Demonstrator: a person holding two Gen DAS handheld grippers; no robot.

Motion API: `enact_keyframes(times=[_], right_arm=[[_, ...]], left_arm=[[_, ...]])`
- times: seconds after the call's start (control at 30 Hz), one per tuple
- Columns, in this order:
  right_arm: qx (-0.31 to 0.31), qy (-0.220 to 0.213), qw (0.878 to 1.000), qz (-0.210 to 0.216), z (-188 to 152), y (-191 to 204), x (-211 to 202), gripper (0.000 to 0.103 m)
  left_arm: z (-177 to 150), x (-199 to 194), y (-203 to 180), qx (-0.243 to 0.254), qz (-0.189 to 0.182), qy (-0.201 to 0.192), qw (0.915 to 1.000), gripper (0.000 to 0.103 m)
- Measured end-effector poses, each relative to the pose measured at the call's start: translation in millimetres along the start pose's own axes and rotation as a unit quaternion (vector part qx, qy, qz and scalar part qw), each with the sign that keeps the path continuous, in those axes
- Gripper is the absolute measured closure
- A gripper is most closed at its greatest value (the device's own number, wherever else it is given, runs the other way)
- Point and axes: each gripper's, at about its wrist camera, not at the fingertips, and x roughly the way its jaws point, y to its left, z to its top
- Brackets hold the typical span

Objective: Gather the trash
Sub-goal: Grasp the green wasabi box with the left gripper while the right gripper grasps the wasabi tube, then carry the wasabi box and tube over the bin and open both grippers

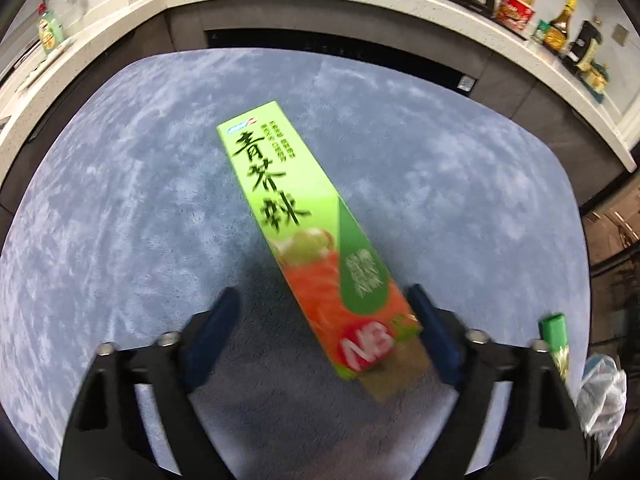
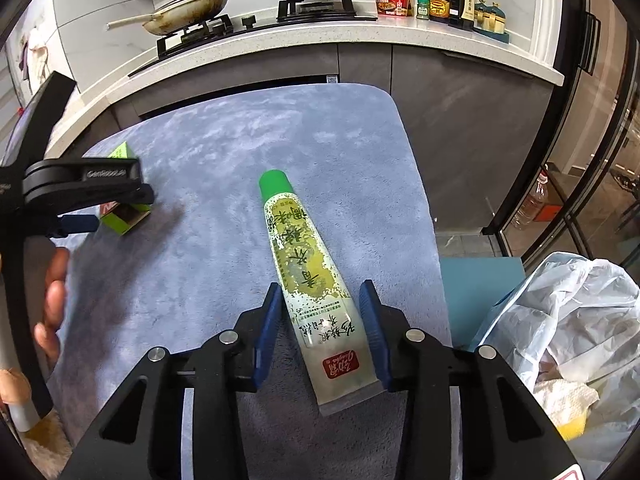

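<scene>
While both pieces of trash lie on the blue-grey plush mat [image 2: 224,152], the step in hand is judged to be a double pick-up, done best by squaring each gripper across the narrow width of its object before clamping. The long green-and-orange cardboard carton [image 1: 304,232] lies slanted on the mat, its open brown end between the blue pads of the left gripper [image 1: 320,332]; the jaws stand wide apart, one pad near the carton's edge and the other well clear, so this gripper should be centred first. The soft pale-green tube with a green screw cap [image 2: 308,280] lies cap away from the camera, its flat crimped tail between the pads of the right gripper [image 2: 324,328]; these jaws are narrower but show a gap on either side of the tube, so nothing is clamped. Just beside the mat's edge on the right gapes a crumpled white plastic bag [image 2: 572,320], judged the destination. Behind runs the white kitchen counter [image 2: 400,36].
</scene>
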Motion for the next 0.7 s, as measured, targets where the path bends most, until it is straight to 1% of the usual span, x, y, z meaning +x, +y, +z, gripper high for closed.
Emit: enact_keyframes(times=[0.03,0.07,0.1,0.13,0.2,0.23,0.4,0.5,0.7], right_arm=[[-0.003,0.001,1.000,0.001,0,0,0,0.066],[-0.005,0.003,1.000,0.003,0,1,-1,0.067],[-0.006,0.004,1.000,0.005,-1,1,-2,0.068],[-0.008,0.007,1.000,0.009,-2,2,-4,0.069],[-0.012,0.011,1.000,0.015,-6,5,-8,0.071],[-0.013,0.013,1.000,0.019,-8,6,-10,0.071],[-0.007,0.025,0.999,0.042,-28,11,-26,0.072],[-0.005,0.027,0.998,0.048,-44,12,-38,0.072],[0.021,0.025,0.997,0.064,-69,4,-69,0.072]], left_arm=[[-2,-3,0,0.006,-0.007,0.000,1.0000,0.045],[-4,-6,1,0.013,-0.018,0.000,0.9998,0.052],[-7,-8,3,0.019,-0.030,0.003,0.9994,0.062],[-9,-10,4,0.021,-0.037,0.004,0.9991,0.063],[-16,-17,11,0.027,-0.053,0.005,0.9982,0.064],[-21,-21,12,0.033,-0.055,0.002,0.9979,0.064],[-49,-48,26,0.059,-0.057,-0.010,0.9966,0.064],[-73,-70,30,0.080,-0.059,-0.015,0.9950,0.064],[-112,-106,21,0.116,-0.076,-0.024,0.9901,0.065]])
